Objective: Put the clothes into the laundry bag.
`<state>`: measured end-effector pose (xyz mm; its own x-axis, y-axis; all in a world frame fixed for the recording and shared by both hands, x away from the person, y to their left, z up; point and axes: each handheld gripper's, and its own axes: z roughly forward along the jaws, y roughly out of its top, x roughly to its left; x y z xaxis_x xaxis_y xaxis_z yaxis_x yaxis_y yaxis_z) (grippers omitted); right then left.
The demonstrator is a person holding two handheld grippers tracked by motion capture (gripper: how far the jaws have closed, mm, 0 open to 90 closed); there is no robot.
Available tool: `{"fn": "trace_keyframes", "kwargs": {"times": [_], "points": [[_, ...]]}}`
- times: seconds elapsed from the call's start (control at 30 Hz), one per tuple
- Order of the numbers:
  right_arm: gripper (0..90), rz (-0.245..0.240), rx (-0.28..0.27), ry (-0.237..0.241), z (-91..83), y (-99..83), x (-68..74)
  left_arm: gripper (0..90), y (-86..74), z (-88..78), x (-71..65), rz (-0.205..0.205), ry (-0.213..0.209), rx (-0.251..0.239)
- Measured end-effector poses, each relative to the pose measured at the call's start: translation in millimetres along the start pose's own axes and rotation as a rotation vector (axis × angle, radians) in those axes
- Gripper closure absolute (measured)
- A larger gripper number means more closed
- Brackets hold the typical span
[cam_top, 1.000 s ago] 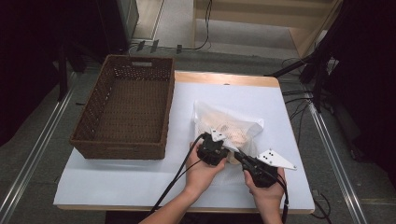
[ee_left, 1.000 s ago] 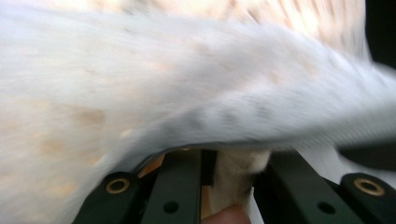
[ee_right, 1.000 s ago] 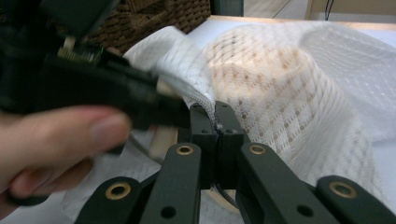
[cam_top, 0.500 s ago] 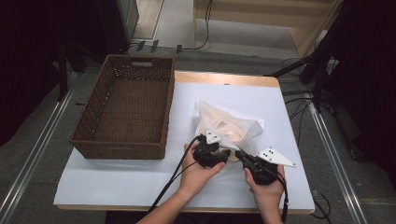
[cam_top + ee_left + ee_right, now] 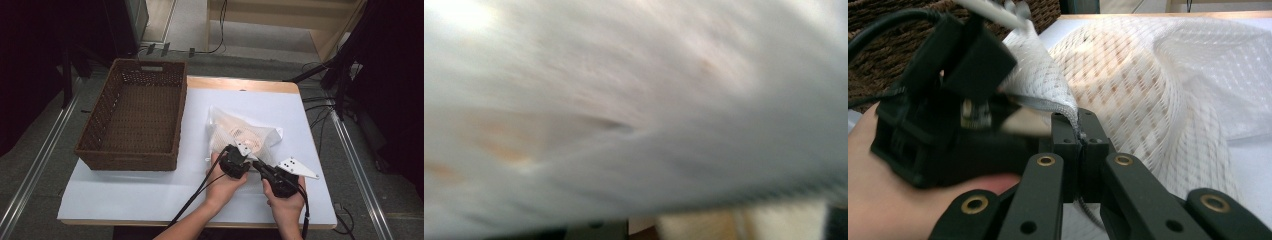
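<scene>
Your right gripper point(image 5: 1080, 137) is clamped on the near hem of the mesh bag point(image 5: 245, 132), which lies ahead on the table point(image 5: 150, 195); your left gripper point(image 5: 234, 159), beside it, has been closing, its grip unclear

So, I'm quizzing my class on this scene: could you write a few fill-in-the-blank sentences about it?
1. The wicker basket stands on the ____ side of the table in the high view.
2. The right gripper is shut on the edge of the white ____ bag.
3. Inside, the basket is ____.

Missing words: left; mesh; empty
</scene>
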<state>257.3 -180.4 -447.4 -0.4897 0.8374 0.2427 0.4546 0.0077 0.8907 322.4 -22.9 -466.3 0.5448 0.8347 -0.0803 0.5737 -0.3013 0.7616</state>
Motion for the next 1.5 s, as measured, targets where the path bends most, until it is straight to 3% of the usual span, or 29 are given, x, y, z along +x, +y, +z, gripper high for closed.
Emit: {"fn": "trace_keyframes", "kwargs": {"times": [0.07,0.1,0.13,0.17,0.2,0.23,0.27,0.4,0.47,0.57,0.63,0.8,0.9,0.93,0.97,1.03,1.17,1.23,1.33,1.37,1.4,1.43,1.47,1.5], "points": [[90.0,-0.002,0.002,0.004,-0.7,0.1,1.4,77.6,4.7,-2.5,5.0,-0.047,0.046,-0.089],[90.0,-0.003,0.001,0.005,-0.6,0.1,1.8,77.7,5.9,-2.7,6.9,-0.066,0.094,-0.144],[90.0,-0.001,0.001,0.009,-0.5,0.3,2.2,77.7,6.5,-0.9,8.1,-0.066,0.144,-0.172],[90.0,-0.001,0.002,0.009,-0.4,0.5,2.7,77.5,6.6,5.0,10.2,-0.072,0.157,-0.166],[90.0,-0.006,0.003,0.003,0.1,0.7,3.1,76.7,6.8,13.2,13.3,-0.087,0.138,-0.100],[90.0,-0.009,0.013,-0.002,0.9,0.4,3.4,73.9,6.2,21.5,16.9,-0.107,0.080,-0.021],[90.0,-0.010,0.022,-0.007,1.9,-0.5,2.8,68.5,4.6,23.1,19.1,-0.110,0.039,-0.002],[90.0,0.006,0.032,-0.014,3.9,-3.2,-2.4,45.4,0.0,0.9,18.8,-0.048,-0.077,0.025],[90.0,0.012,0.031,-0.017,4.4,-3.0,-4.7,39.7,-6.2,-12.2,19.0,-0.004,-0.125,0.028],[90.0,0.011,0.029,-0.020,6.7,-2.7,-5.5,35.8,-18.9,-27.8,20.9,0.072,-0.119,0.018],[90.0,0.005,0.028,-0.021,7.9,-2.6,-5.8,40.9,-24.9,-36.7,25.5,0.064,-0.141,0.003],[90.0,0.007,0.024,-0.024,7.8,-2.5,-5.4,66.4,-25.0,-43.5,26.4,0.038,-0.191,-0.001],[90.0,0.010,0.023,-0.022,7.0,-2.6,-4.7,82.5,-19.1,-33.5,17.7,0.051,-0.218,0.066],[90.0,0.007,0.024,-0.021,7.3,-2.7,-4.5,83.8,-15.2,-28.1,15.5,0.068,-0.209,0.091],[90.0,0.006,0.024,-0.021,7.9,-2.9,-4.1,84.4,-10.8,-21.4,13.4,0.058,-0.182,0.108],[90.0,0.006,0.028,-0.017,9.0,-3.3,-2.3,84.9,-1.4,-8.3,15.4,0.007,-0.167,0.123],[90.0,-0.002,0.035,-0.014,8.5,-4.4,-0.3,85.3,11.0,9.6,21.3,-0.084,-0.124,0.092],[90.0,0.001,0.037,-0.015,8.5,-5.5,-2.2,85.5,14.9,11.2,20.8,-0.086,-0.081,0.041],[90.0,0.015,0.041,-0.012,8.2,-5.5,-4.3,85.8,17.2,8.7,22.1,-0.091,0.026,-0.103],[90.0,0.013,0.039,-0.012,8.0,-5.2,-4.3,85.9,16.9,10.1,21.5,-0.070,0.070,-0.134],[90.0,0.009,0.034,-0.011,8.0,-4.7,-4.3,85.8,16.1,15.2,22.1,-0.056,0.088,-0.130],[90.0,0.007,0.036,-0.012,8.1,-4.3,-3.8,85.7,14.9,22.5,24.5,-0.060,0.083,-0.084],[90.0,0.005,0.040,-0.014,8.6,-4.4,-3.6,85.3,12.8,30.2,27.7,-0.082,0.046,-0.034],[90.0,0.008,0.048,-0.016,9.3,-4.9,-3.7,84.6,13.8,31.7,30.2,-0.101,0.007,-0.016]]}}
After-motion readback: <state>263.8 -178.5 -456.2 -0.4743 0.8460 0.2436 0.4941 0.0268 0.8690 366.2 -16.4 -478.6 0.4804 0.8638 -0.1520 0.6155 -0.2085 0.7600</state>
